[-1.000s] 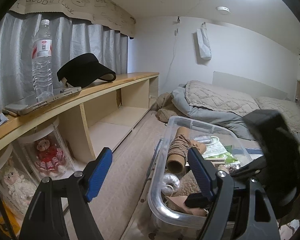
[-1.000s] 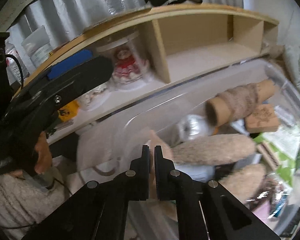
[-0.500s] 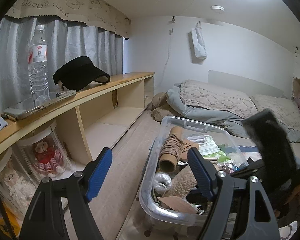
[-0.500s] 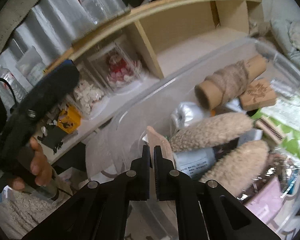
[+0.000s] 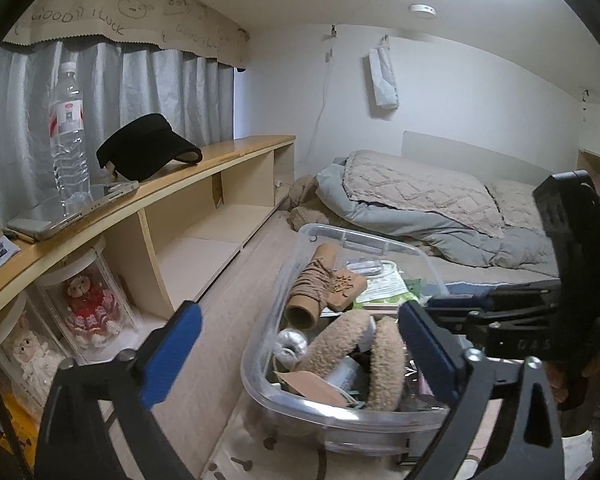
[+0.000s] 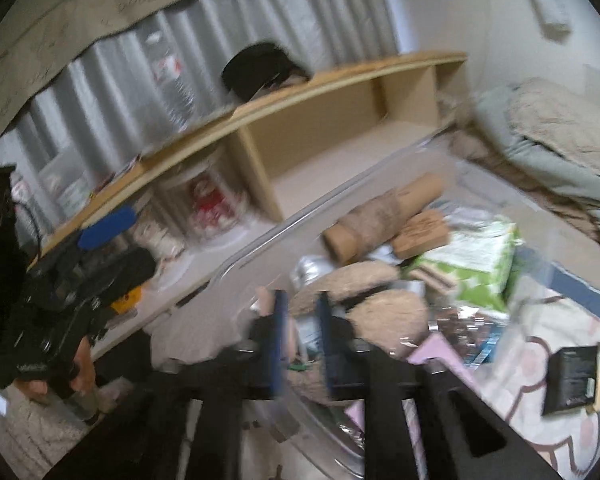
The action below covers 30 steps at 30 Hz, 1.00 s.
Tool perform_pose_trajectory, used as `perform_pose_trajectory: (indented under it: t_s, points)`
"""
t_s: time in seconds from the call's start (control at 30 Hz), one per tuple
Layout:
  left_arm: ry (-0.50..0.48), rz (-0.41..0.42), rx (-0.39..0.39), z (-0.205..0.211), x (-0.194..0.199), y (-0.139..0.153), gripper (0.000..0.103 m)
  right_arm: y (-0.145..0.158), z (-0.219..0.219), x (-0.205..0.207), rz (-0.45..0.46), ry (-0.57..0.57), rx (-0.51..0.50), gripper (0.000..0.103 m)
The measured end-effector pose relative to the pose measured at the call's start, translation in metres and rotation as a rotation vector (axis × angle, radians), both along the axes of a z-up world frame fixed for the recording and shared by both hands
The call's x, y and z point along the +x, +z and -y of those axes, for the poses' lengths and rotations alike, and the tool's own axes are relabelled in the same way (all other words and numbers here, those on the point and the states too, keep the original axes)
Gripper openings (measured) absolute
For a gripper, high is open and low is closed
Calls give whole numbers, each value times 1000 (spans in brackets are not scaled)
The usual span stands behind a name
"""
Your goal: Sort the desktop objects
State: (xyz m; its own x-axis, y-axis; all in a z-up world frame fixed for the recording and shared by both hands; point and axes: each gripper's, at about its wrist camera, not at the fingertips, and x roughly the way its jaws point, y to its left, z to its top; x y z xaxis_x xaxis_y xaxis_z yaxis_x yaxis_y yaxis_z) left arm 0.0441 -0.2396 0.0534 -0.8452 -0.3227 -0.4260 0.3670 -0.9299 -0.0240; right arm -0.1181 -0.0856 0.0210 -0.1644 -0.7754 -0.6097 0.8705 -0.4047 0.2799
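A clear plastic bin sits on the floor mat, full of items: a cardboard tube wound with twine, two fuzzy beige slippers, a silver ball and a green packet. My left gripper is open wide and empty, held over the bin's near left side. My right gripper hovers over the bin's near edge, its jaws slightly apart with nothing between them; this view is blurred. The bin also shows in the right wrist view.
A long wooden shelf runs along the left wall with a water bottle, a black visor and a tablet on top, dolls in clear cases below. A bed with a quilt lies behind. A black box lies on the mat.
The right gripper has pulled back and up from the bin and its jaws have parted slightly. The left gripper has risen and drawn back a little, staying open.
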Motion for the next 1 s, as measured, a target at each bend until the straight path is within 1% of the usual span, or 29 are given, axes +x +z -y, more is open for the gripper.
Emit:
perform_pose_trajectory:
  t_s: [0.03,0.07,0.17,0.2,0.23,0.27,0.3,0.6,0.83,1.0]
  points:
    - [5,0,1,-3,1,2,101,3,-9,-2,-15,-37,-5,66]
    - [11,2,2,-5,2,4,102,6,-14,-3,-25,-54,-11,81]
    - [26,-1,17,-13,5,11,103,14,-32,-2,-57,-80,-19,81]
    - [28,-1,22,-15,7,13,103,18,-38,-1,-70,-91,-23,82]
    - [30,1,31,-17,8,15,103,21,-44,0,-79,-96,-27,86]
    - [29,0,37,-19,9,17,103,23,-50,1,-87,-101,-33,96]
    - [25,-3,44,-22,11,19,103,27,-56,3,-98,-103,-40,103]
    - [-1,-39,36,-59,29,36,103,52,-105,30,-216,-158,-65,103]
    - [-25,-56,29,-91,44,45,103,59,-139,51,-267,-173,-62,103]
    - [-41,-61,28,-107,54,44,103,56,-164,65,-289,-176,-57,103]
